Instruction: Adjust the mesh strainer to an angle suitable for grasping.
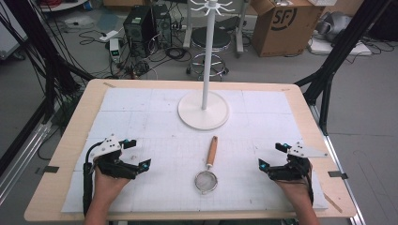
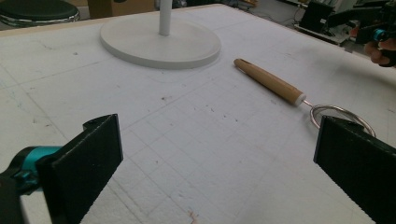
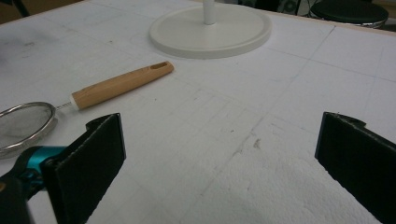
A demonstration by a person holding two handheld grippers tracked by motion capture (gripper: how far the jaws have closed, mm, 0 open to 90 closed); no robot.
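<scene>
Table (image 1: 70, 140), both grippers wide, empty

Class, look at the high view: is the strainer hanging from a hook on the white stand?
No, the strainer lies flat on the table in front of the white stand, its wooden handle pointing toward the stand's base.

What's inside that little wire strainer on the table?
The strainer looks empty: its fine mesh bowl shows nothing in it. It lies on the white mat; the mat beneath shows dimly through the mesh.
</scene>
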